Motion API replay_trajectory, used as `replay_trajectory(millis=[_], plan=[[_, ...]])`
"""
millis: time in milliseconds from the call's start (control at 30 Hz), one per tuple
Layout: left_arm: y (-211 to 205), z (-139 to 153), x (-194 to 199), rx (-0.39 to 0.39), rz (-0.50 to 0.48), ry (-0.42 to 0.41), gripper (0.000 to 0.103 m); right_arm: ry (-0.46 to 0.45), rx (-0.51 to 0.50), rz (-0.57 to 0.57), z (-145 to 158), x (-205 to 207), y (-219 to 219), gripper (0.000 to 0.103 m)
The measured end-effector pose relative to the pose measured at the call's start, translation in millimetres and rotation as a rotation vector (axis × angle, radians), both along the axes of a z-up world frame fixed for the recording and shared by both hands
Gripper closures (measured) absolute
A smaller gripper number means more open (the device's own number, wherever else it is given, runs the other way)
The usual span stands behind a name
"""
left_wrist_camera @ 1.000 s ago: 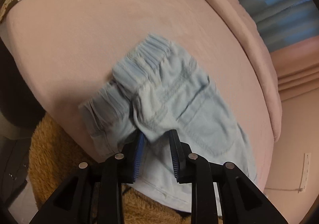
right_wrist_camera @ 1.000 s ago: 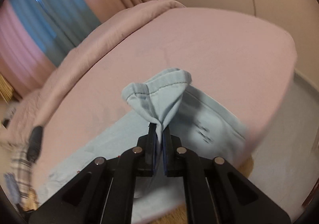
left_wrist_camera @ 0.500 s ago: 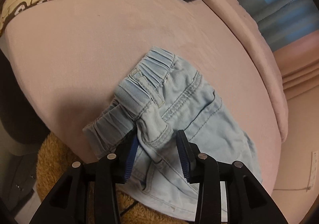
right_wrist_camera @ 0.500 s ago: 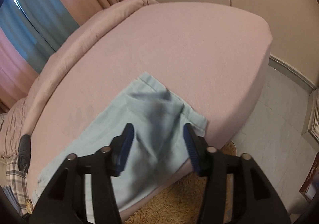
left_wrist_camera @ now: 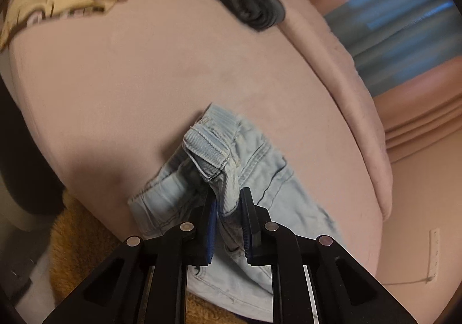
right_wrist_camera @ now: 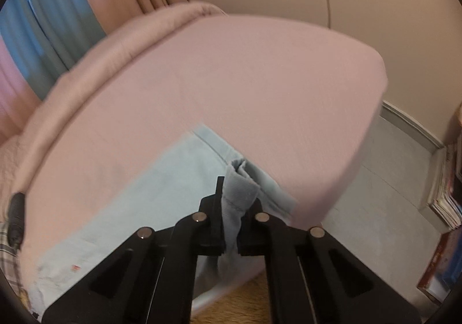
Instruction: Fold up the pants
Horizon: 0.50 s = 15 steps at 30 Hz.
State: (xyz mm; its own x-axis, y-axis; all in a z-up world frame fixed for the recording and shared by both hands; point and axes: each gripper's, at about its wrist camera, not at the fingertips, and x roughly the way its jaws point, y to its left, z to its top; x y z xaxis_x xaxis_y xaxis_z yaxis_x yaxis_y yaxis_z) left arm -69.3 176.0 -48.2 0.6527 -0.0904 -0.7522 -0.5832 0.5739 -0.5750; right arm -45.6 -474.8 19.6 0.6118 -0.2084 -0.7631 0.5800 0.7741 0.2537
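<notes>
**Both tools pinch the pants at the bed's near edge**

The light-blue pants (left_wrist_camera: 260,168) lie on the pink bed (left_wrist_camera: 144,87). The left tool (left_wrist_camera: 228,226) is clamped on the bunched waistband. The right tool (right_wrist_camera: 231,226) grips a raised fold of a leg hem. A dark folded garment (left_wrist_camera: 248,3) lies at 12 o'clock.
</notes>
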Motion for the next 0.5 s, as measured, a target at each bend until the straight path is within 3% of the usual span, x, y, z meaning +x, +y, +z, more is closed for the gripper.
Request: replay_trajectory(millis=[67,167,267,500], plan=[[-1,12,-2,0.044,0.009,-0.009,0.088,-0.041,0.021,0.028,9,6,1,0.098],[-1,21,-7,0.048,0.007,-0.028,0.088,-0.123,0.039,0.096,27,21,8,0.098],[-2,22,-9,0.077,-0.008,-0.009,0.088,-0.185,0.037,0.151,43,38,17,0.098],[-4,14,-7,0.120,-0.015,0.054,0.088,-0.377,0.146,0.295,89,68,27,0.098]])
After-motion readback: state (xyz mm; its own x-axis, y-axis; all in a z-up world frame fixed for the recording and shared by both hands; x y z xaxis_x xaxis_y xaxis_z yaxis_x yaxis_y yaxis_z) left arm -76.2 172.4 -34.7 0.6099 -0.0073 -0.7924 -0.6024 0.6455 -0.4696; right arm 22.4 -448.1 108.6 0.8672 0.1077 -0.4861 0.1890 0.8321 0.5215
